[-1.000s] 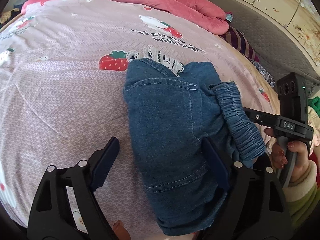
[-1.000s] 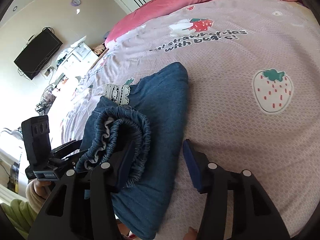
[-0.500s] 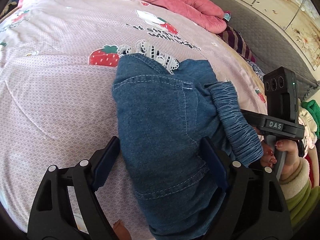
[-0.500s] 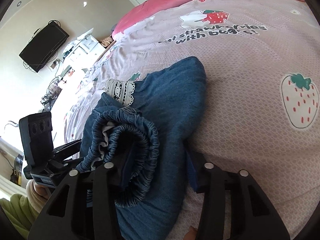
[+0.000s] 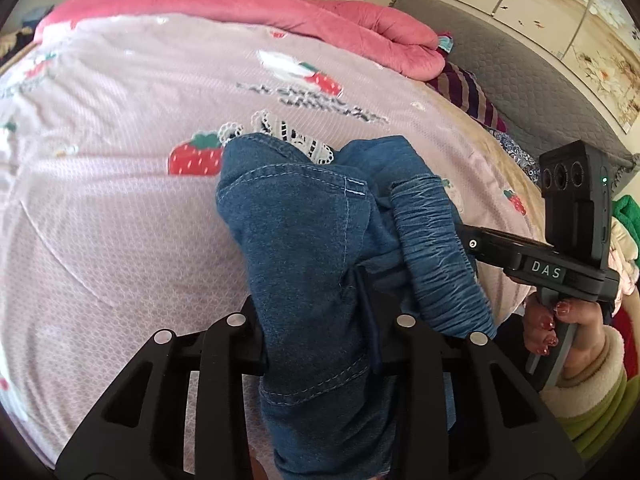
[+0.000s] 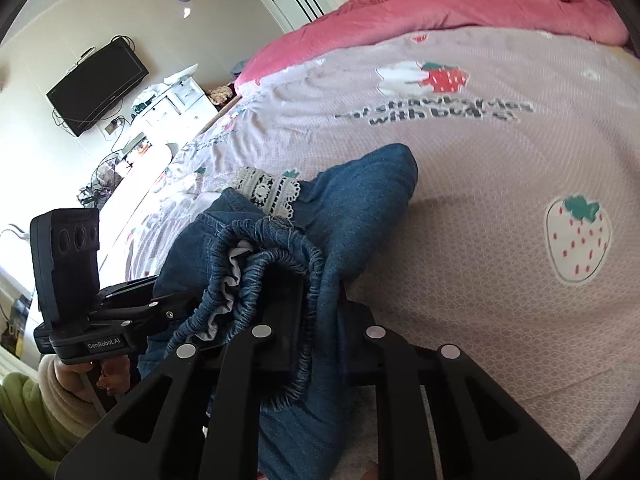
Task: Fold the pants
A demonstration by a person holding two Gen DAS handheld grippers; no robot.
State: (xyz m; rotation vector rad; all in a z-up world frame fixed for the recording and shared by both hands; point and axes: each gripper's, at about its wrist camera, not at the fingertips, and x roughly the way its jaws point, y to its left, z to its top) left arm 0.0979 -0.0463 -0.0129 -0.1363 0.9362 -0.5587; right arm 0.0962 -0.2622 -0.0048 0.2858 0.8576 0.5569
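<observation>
Both jaws have just been closing. Left gripper pinches the pants at lower centre; right gripper pinches the elastic waistband. Pants bunch on the bedsheet, long axis running up-frame; both hands equally near.

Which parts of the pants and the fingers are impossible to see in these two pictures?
- Left wrist view: fingers of the left gripper are buried in the pants.
- Left wrist view: the bottom edge cuts off the pants' lower end.
- Right wrist view: the waistband hides the right gripper's fingers.
- Both views: the text on the bedsheet is blurred.
</observation>
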